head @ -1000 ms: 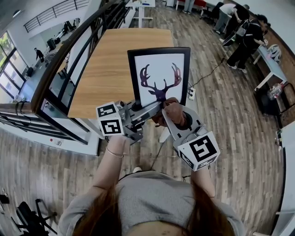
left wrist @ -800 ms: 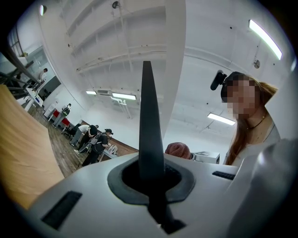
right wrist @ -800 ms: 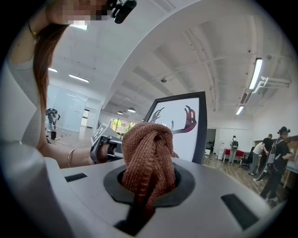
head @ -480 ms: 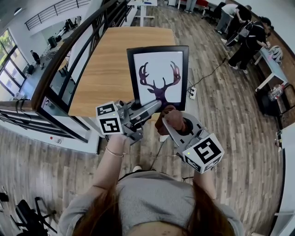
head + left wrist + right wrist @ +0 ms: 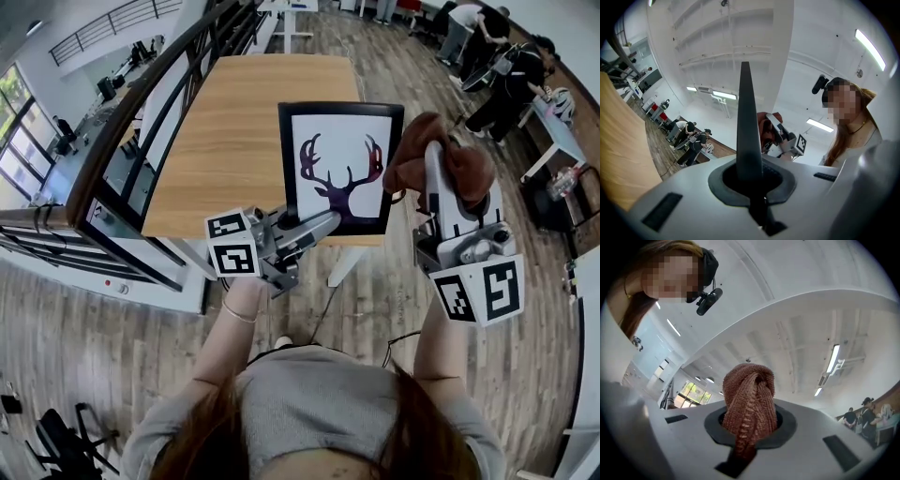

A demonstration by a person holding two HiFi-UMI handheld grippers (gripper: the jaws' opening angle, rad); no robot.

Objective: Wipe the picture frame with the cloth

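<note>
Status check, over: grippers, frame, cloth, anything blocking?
Status: left gripper shut on picture frame, bottom edge; right gripper shut on cloth, beside frame's right edge, contact unclear; nothing in the way.

1 picture frame [image 5: 342, 141], 1 cloth [image 5: 405, 167], 1 table [image 5: 225, 131], 2 grippers: left gripper [image 5: 328, 222], right gripper [image 5: 434, 150]; at least 2 bystanders [image 5: 506, 75].

Head view looks steeply down; both gripper views face upward
</note>
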